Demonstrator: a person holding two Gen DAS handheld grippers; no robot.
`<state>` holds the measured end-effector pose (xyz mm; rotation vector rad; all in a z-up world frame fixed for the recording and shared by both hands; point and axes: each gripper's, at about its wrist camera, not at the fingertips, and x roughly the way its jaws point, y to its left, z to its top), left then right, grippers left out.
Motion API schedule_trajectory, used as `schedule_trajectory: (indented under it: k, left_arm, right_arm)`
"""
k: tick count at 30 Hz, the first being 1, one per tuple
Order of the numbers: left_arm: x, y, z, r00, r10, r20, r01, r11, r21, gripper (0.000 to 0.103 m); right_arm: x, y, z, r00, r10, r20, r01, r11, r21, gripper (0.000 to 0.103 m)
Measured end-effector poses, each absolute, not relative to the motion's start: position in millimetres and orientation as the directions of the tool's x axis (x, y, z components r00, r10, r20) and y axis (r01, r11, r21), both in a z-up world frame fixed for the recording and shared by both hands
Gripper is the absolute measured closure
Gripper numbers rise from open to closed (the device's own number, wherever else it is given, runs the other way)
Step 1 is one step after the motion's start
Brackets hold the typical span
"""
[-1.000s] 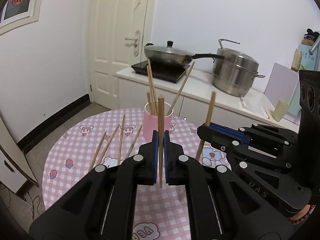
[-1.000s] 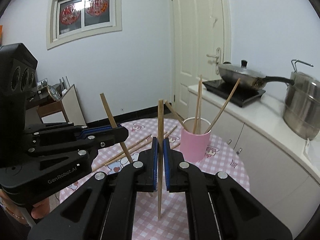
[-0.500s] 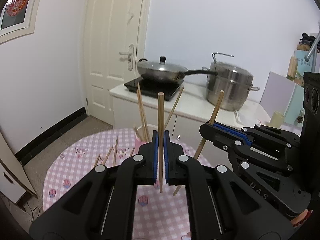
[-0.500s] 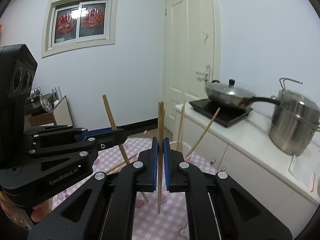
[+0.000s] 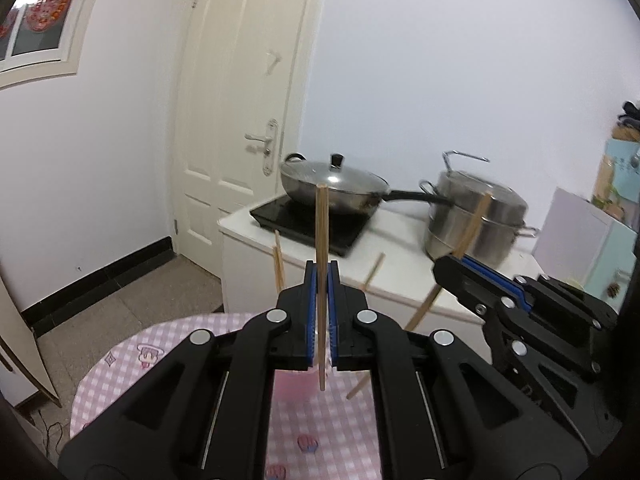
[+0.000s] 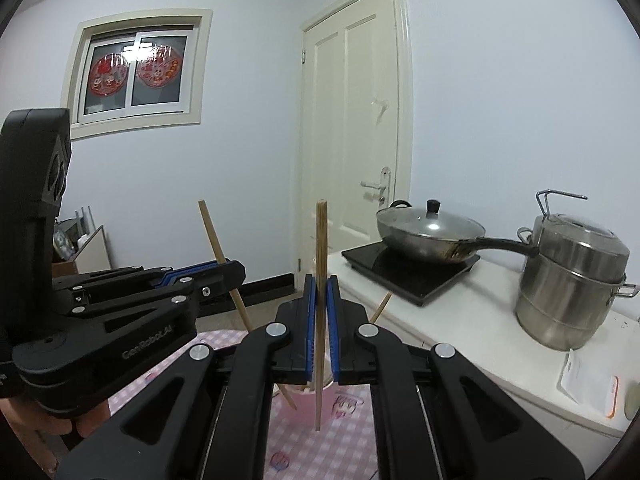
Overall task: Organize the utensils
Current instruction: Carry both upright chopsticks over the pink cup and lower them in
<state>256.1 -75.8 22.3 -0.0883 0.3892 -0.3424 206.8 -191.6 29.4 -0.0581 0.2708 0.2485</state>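
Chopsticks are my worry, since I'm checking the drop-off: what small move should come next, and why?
Probably lower the left gripper until its chopstick tip enters the pink cup. Both grippers are shut on upright chopsticks held above the cup, which already holds some; the right gripper with its chopstick can follow.

Matt wooden chopsticks point(image 5: 322, 240), a shiny steel pot point(image 6: 572, 280) at right, a glossy black hob point(image 6: 408, 270) at centre, and a smooth pink checked tablecloth point(image 5: 116, 372) at lower left.
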Motion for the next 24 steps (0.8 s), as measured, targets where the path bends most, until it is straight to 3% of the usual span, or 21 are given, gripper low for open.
schedule_trajectory:
  k: [11,24]
  left_arm:
    - [288,-69,9,0.909,-0.284,-0.306,0.236,0.954,-0.185,0.098]
    - [308,-77,-41,0.877,-0.275,-0.395,0.237,0.961,-0.144,0.098]
  right_arm:
    - [231,-191,33,0.95,0.254,-0.183,-0.254,0.967,0.024,0.099]
    - [253,-186,-8,0.924,0.264,-0.277,-0.264,0.964,0.04,0.099]
